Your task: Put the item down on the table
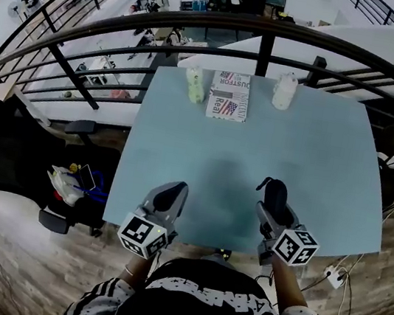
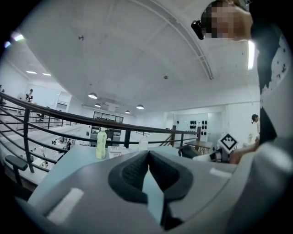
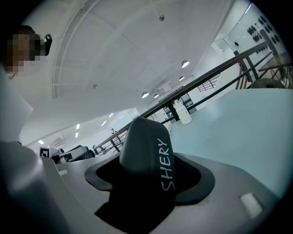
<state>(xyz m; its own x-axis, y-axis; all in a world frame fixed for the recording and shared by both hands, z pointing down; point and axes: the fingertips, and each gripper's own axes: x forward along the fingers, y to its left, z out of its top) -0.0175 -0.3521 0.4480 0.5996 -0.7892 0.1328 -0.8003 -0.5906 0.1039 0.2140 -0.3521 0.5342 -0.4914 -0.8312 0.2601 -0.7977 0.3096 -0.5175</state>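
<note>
A black item [image 1: 277, 194] with the white lettering "SHERY" [image 3: 151, 160] sits upright between the jaws of my right gripper [image 1: 275, 196], which is shut on it and hovers over the near right part of the light blue table [image 1: 324, 159]. In the right gripper view the item fills the gap and hides the fingertips of the right gripper [image 3: 147, 137]. My left gripper [image 1: 174, 191] is over the table's near left edge. Its pads meet at the tip of the left gripper [image 2: 148, 153] with nothing between them.
At the table's far side stand a pale green bottle [image 1: 195, 84], a printed box with a flag pattern [image 1: 229, 95] and a white bottle [image 1: 284, 91]. A dark railing [image 1: 267, 30] runs behind the table. A black office chair [image 1: 3, 151] stands to the left.
</note>
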